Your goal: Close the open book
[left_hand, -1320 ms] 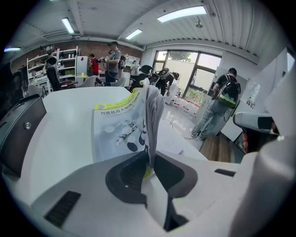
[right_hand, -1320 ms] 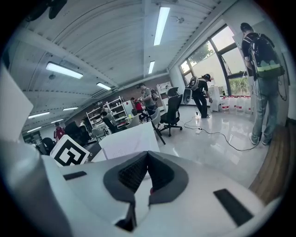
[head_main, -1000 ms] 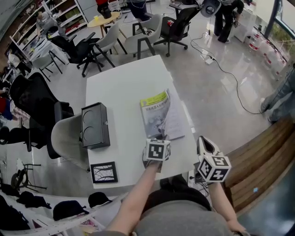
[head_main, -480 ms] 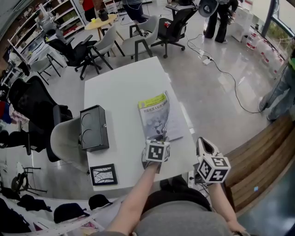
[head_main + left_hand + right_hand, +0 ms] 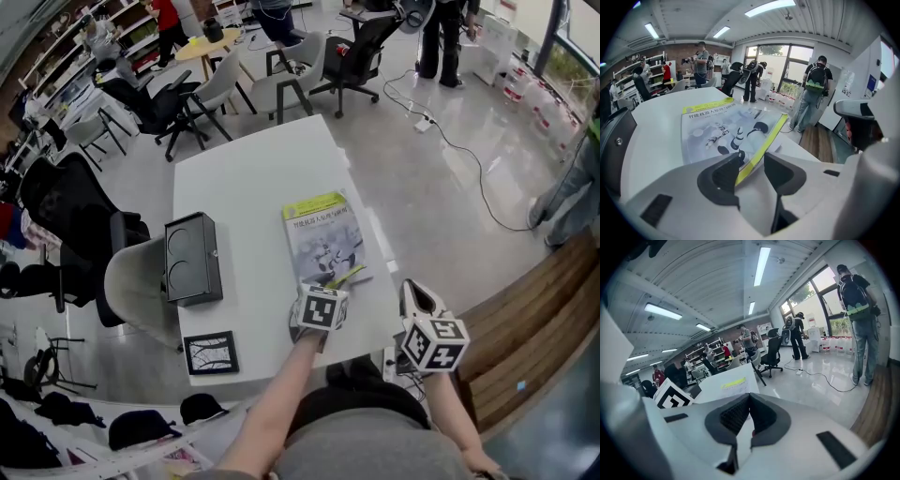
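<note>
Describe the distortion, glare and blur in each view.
Head view: fisheye bows the white table edges; the glossy floor mirrors daylight. Left gripper view: black vignette in the corners, ceiling light blown out, book cover sharp. Right gripper view: strong barrel warp, bright windows, the right claw looming large.

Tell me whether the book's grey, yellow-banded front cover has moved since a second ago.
Yes. Against the white table, the grey, yellow-banded cover has dropped flat, its free edge now nearer the table's right edge.
</note>
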Tool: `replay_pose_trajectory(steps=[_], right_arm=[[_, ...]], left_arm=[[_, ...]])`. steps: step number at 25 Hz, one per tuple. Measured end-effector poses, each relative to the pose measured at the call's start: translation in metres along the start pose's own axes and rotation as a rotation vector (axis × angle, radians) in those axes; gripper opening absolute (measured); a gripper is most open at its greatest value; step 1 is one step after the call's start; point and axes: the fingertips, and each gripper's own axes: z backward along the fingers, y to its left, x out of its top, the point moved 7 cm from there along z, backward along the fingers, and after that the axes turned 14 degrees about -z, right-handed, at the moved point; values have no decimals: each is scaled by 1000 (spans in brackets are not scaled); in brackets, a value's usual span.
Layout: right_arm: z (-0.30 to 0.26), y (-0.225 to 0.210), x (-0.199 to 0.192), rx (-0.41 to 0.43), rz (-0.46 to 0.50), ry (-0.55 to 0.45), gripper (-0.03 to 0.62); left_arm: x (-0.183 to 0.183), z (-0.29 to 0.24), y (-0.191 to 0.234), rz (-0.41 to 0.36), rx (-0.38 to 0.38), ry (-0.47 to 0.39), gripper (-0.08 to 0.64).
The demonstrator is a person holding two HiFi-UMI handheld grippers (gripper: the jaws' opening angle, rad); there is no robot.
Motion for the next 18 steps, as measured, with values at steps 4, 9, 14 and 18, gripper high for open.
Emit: replay_pose_trajectory(steps=[4, 9, 14, 18], right_arm=[[1, -1, 0, 6, 3, 1, 5], [0, -1, 0, 18, 6, 5, 5], [-1, 0, 0, 33, 13, 13, 5], [-4, 3, -1, 52, 21, 22, 5]], left_arm=[[0, 2, -2, -4, -12, -11, 169], [-1, 3, -2, 27, -49, -30, 187], [-4, 14, 4, 104, -52, -76, 187], [-1, 27, 12, 143, -1, -126, 186]])
